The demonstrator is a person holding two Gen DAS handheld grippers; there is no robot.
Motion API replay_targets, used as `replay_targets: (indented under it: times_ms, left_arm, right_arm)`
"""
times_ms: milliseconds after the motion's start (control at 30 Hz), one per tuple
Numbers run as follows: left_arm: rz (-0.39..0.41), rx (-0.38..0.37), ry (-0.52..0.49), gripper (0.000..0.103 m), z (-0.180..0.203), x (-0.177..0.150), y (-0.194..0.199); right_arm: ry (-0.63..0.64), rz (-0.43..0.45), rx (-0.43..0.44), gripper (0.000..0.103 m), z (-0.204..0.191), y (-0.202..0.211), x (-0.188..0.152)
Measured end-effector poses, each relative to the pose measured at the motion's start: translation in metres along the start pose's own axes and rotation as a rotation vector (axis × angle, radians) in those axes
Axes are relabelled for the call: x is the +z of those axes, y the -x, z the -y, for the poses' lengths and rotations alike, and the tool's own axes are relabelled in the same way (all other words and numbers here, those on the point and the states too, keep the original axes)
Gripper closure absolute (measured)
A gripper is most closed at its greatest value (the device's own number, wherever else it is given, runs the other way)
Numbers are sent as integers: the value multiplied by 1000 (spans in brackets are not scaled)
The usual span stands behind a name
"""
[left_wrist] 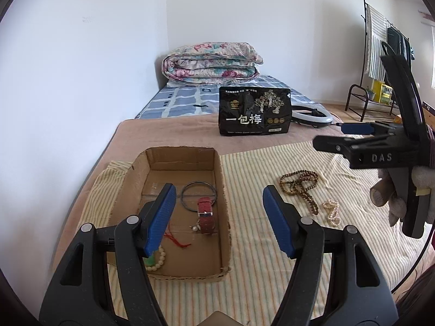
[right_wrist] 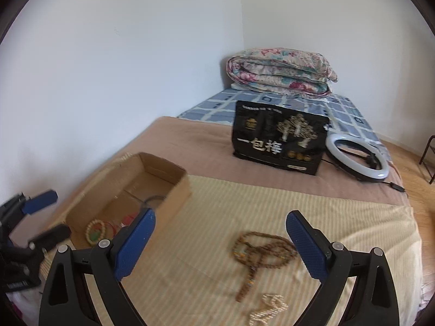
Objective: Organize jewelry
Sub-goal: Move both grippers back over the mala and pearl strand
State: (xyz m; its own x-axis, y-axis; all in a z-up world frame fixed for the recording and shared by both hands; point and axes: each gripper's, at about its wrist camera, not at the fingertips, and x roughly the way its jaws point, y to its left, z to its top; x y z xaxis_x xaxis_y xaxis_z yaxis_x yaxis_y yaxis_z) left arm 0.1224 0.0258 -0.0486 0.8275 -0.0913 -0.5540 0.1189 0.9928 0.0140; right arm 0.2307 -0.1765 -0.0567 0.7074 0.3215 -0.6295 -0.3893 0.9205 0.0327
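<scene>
The brown bead necklace [right_wrist: 261, 255] lies in a loose heap on the striped cloth [right_wrist: 244, 198], lower centre of the right wrist frame, with the pearl strand [right_wrist: 267, 308] just below it at the bottom edge. Expect both to be light, limp and free to slide; the beads are hard and round, so a pinch on a single bead is likely to slip. Take hold where several loops overlap, at the dense knot of the heap.

The cardboard box [left_wrist: 223, 190] sits at centre left of the left wrist frame. It holds a dark bangle [left_wrist: 198, 196], a red watch [left_wrist: 205, 214] and a pale bead bracelet [left_wrist: 159, 259].

Your right hand-held gripper [right_wrist: 220, 247] is spread and empty above the necklace. Your left hand-held gripper [left_wrist: 218, 221] is spread and empty over the box's right wall.
</scene>
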Motion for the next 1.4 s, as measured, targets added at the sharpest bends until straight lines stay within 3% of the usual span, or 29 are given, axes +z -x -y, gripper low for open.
replay_targets:
  times_ms: [267,567,700,933,1067,1400]
  left_arm:
    - [-28,-46,-20,35,27,-1,-16]
    - [-67,-105,-49,35,67,-2,-39]
    - [-87,-128,-54,35,78,-2,-52]
    - [-128,-157,-63,35,95,-3,-76]
    - [-152,-173,-56,35,99,-5,-89]
    - [-187,-188,-57,35,104,-11,-110]
  right_arm:
    - [-31,-65,-44,14,44,11,-39]
    - [-109,-112,-78,14,87,15,-90]
    - [-25,-168,-98,14,84,7,-107]
    - [19,-255,13,15,80,-19,-134]
    - [53,-275,27,26,74,-32,-140]
    - [92,-281,17,31,71,-49,-143]
